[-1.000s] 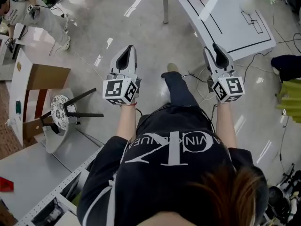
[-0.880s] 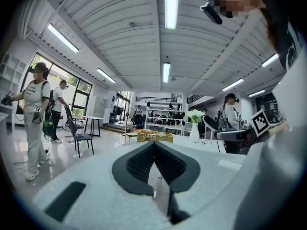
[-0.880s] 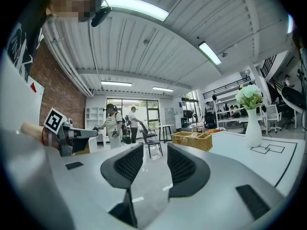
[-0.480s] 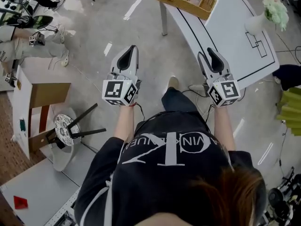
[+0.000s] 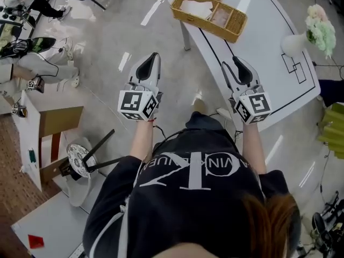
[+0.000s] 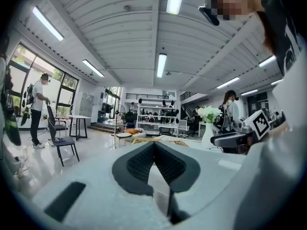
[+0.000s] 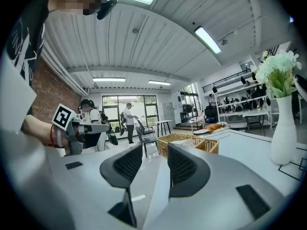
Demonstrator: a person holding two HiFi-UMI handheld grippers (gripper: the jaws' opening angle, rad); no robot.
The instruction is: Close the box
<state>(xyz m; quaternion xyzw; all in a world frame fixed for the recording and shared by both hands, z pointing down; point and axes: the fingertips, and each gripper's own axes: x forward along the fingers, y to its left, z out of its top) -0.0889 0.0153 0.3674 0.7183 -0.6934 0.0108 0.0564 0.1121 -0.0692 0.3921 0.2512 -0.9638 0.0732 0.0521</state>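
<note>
wicker box (image 5: 215,27) lies open

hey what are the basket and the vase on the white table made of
Basket: probably woven wicker or rattan, tan and matte; its walls show a plaited weave. Vase: likely glazed ceramic, smooth white with soft sheen; plastic is possible.

I count two of my tools, the left gripper (image 5: 153,57) and the right gripper (image 5: 231,62), plus one wicker basket (image 5: 232,27), one flower vase (image 5: 293,44) and one white table (image 5: 259,35).
</note>
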